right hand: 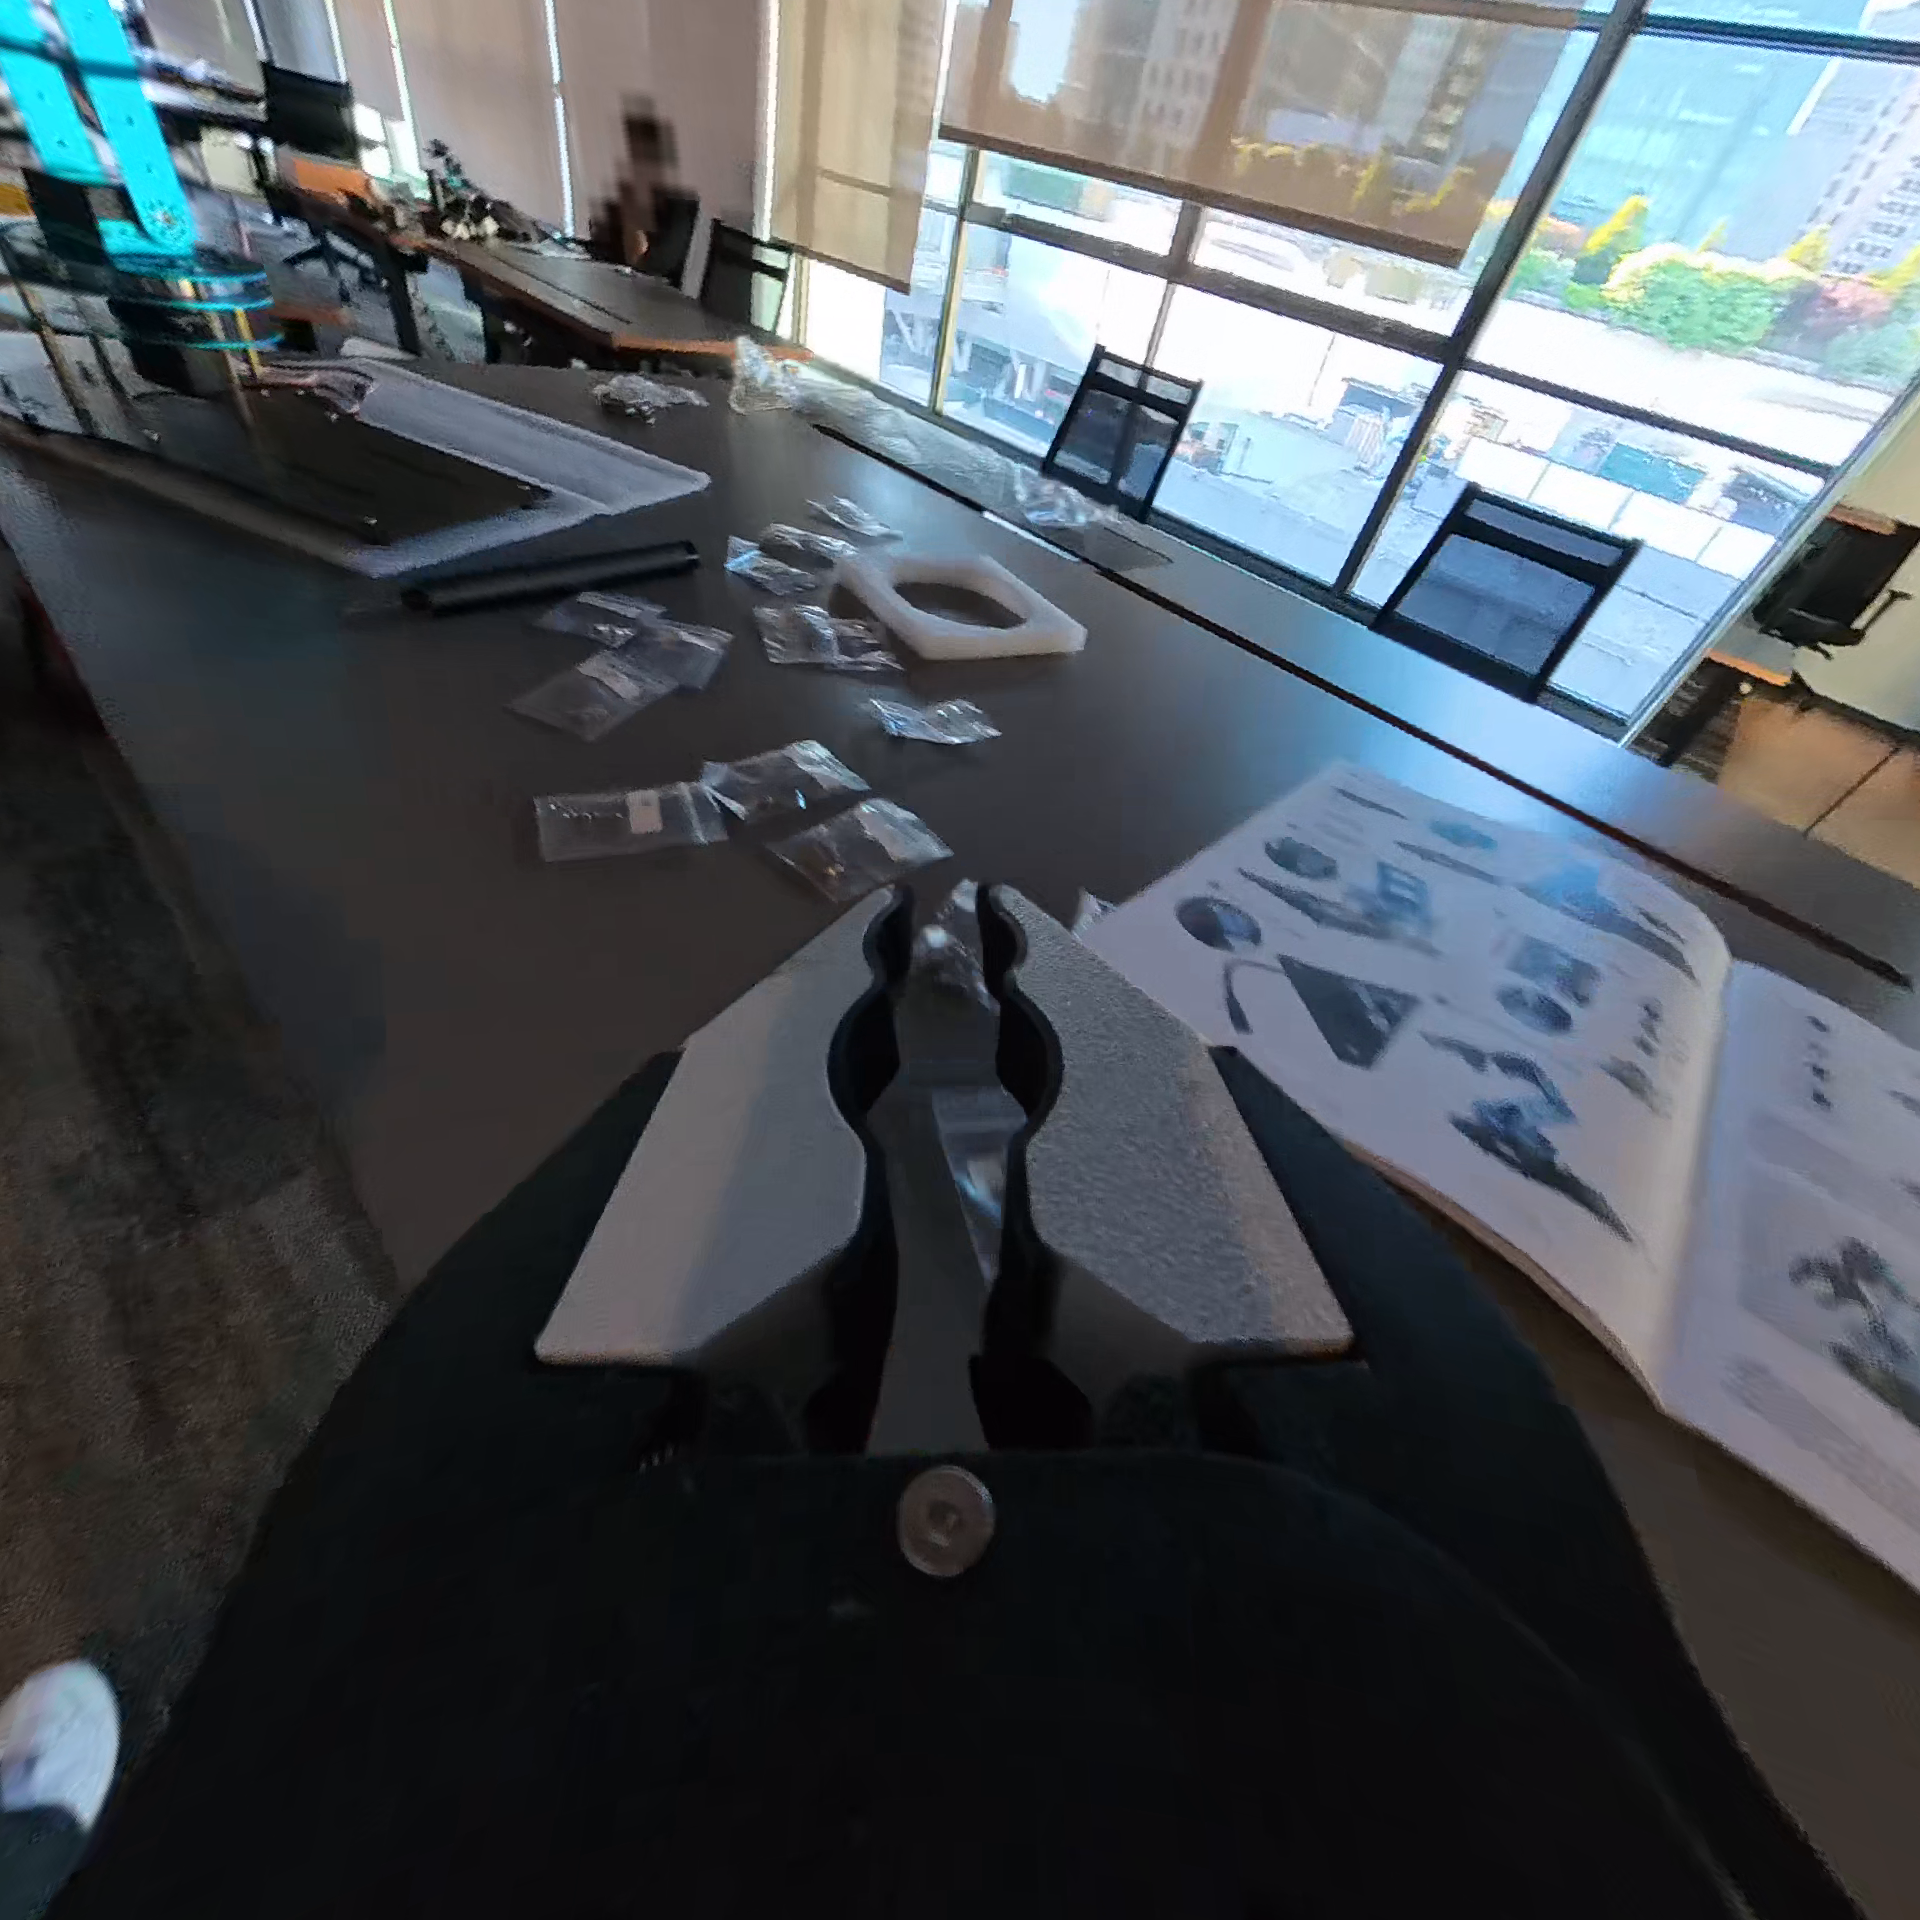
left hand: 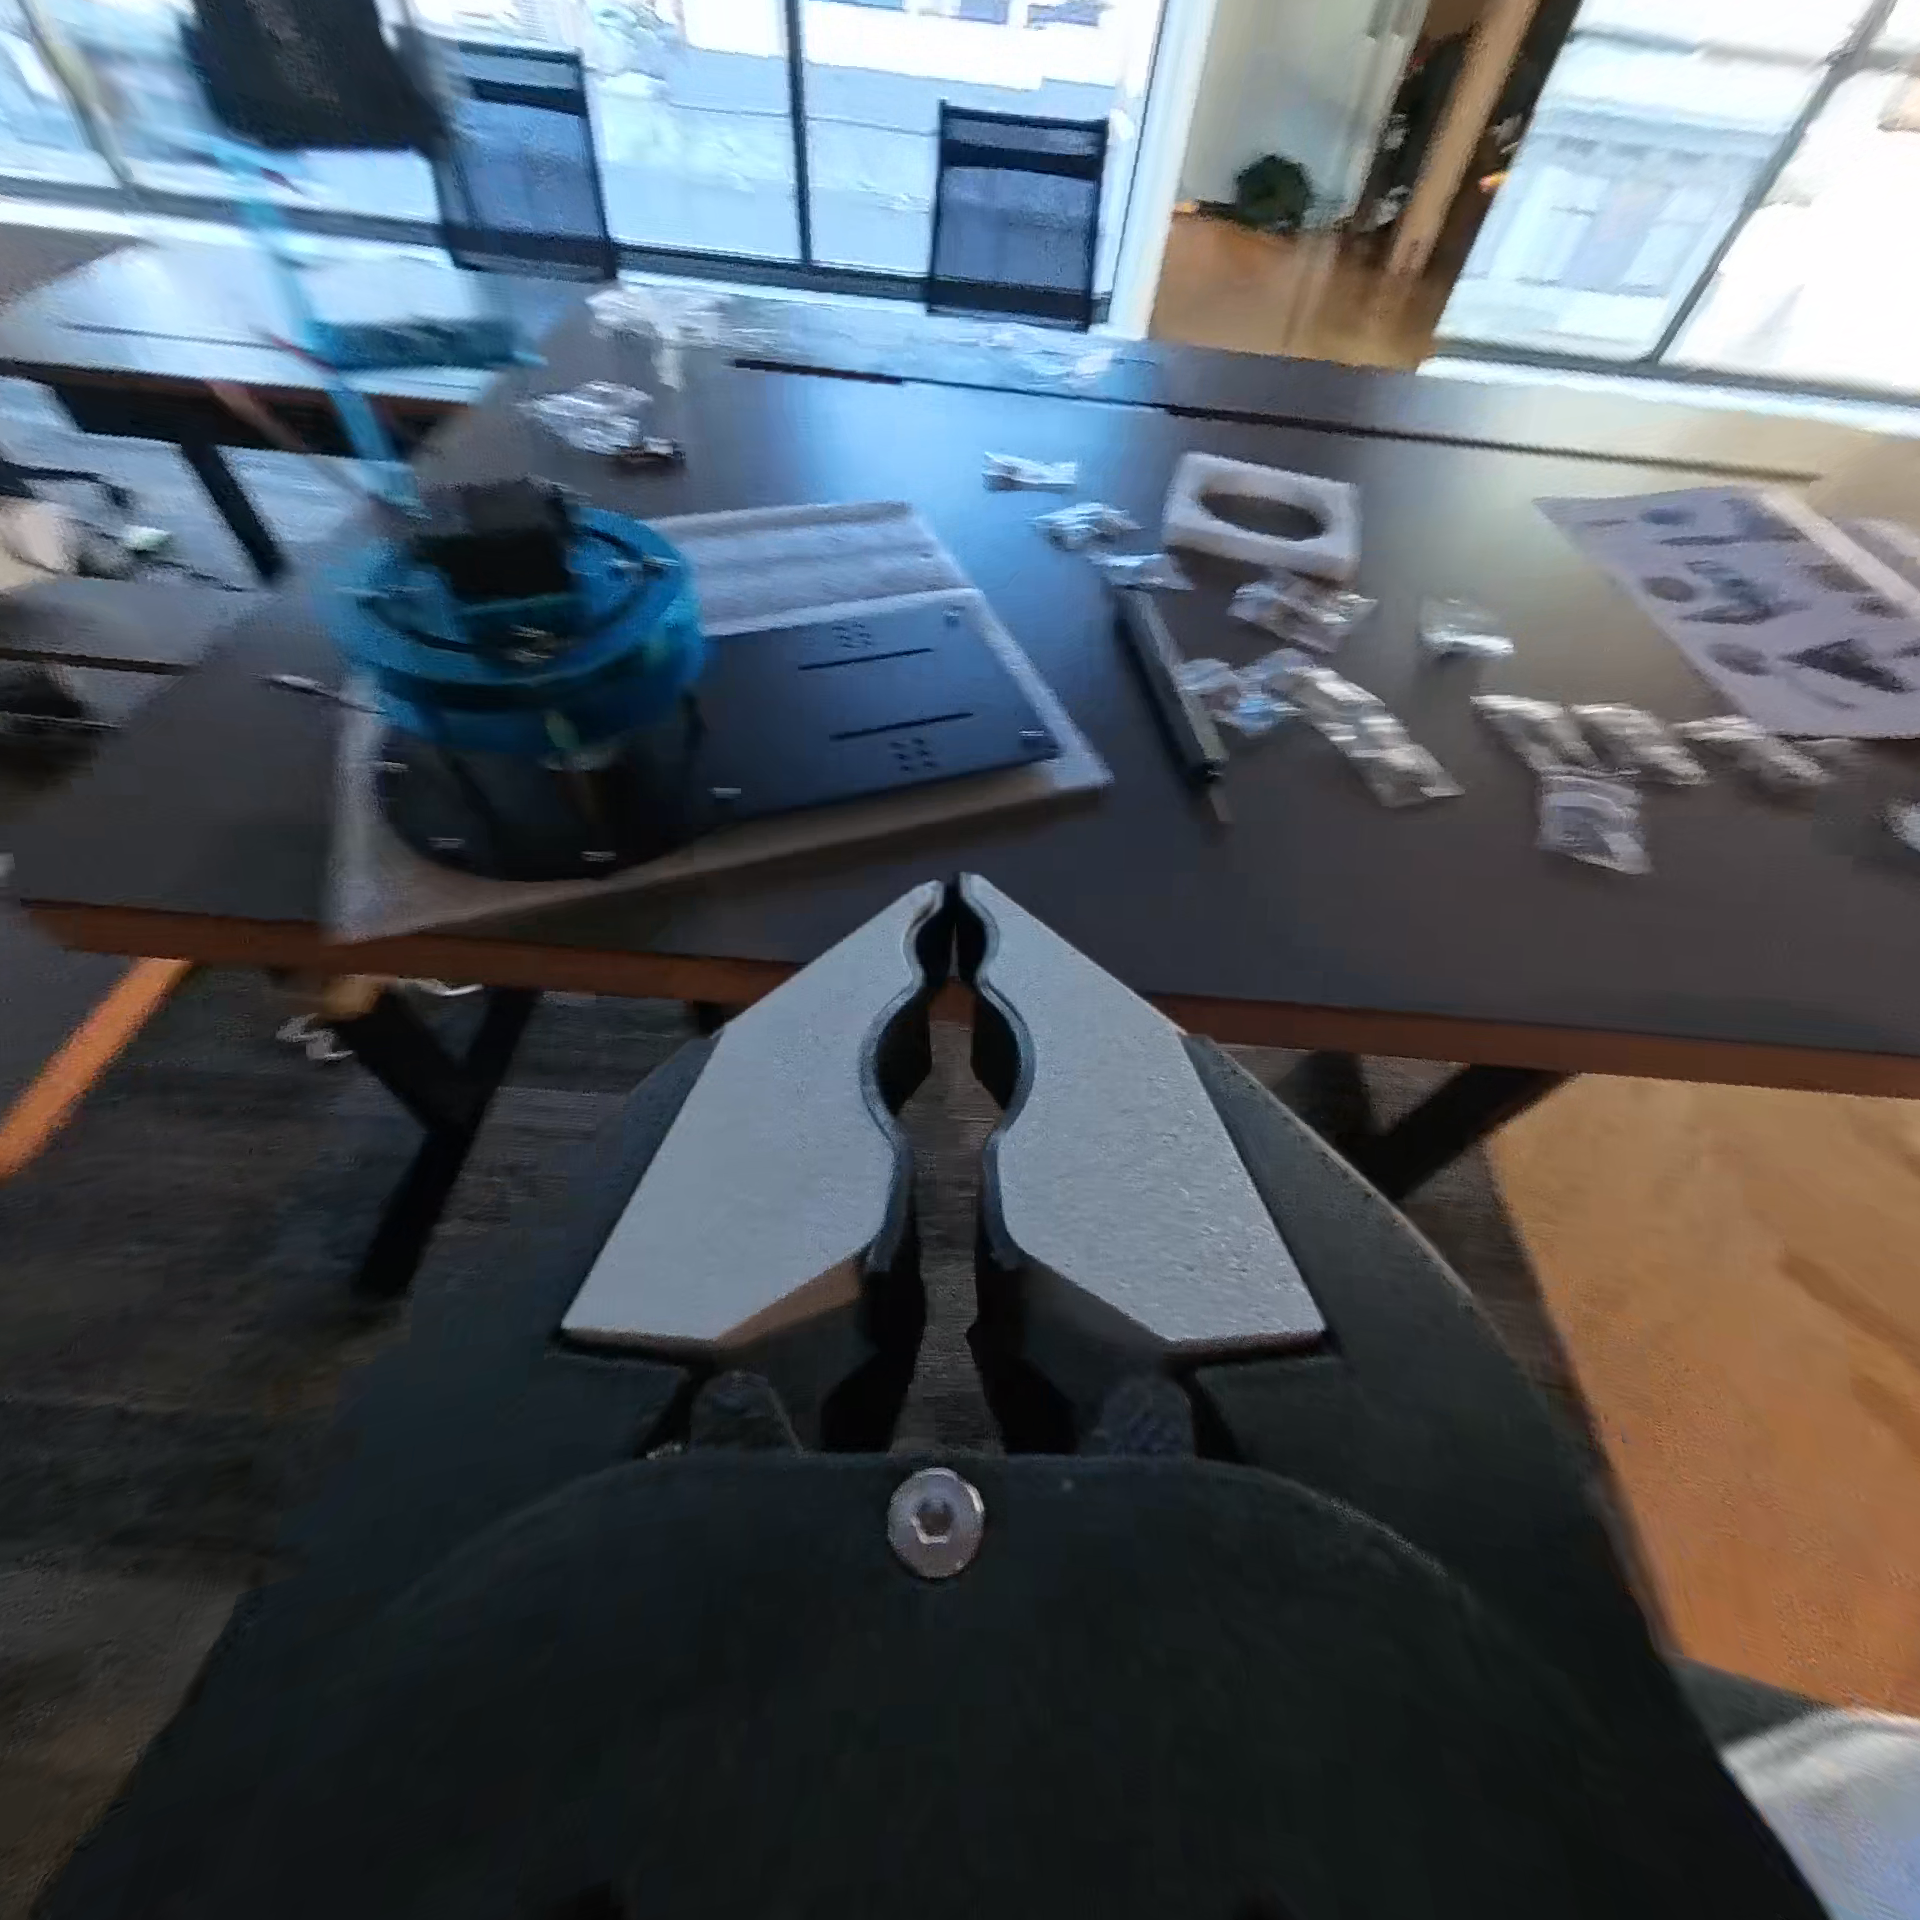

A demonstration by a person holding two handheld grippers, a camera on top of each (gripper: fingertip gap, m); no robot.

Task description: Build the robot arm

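Observation:
My left gripper (left hand: 954, 916) is shut and empty, held off the near edge of the dark table (left hand: 1351, 914), in front of a blue ring assembly (left hand: 520, 634) that stands on a black plate (left hand: 883, 686). My right gripper (right hand: 940, 902) is closed with a narrow gap on a small clear plastic bag (right hand: 961, 971) of dark parts, just above the table (right hand: 364, 790). An open instruction booklet (right hand: 1558, 1060) lies right of it. Several more clear parts bags (right hand: 727, 810) lie ahead of it.
A white foam frame (left hand: 1262, 514) (right hand: 961, 608), a black rod (left hand: 1169, 686) (right hand: 551, 587) and several bags (left hand: 1351, 717) lie on the table. The booklet (left hand: 1756, 603) is at its right. Black chairs (left hand: 1018, 208) stand by the windows. A person sits far off (right hand: 644, 208). One gripper's finger ends stand about 50 centimetres off the other's.

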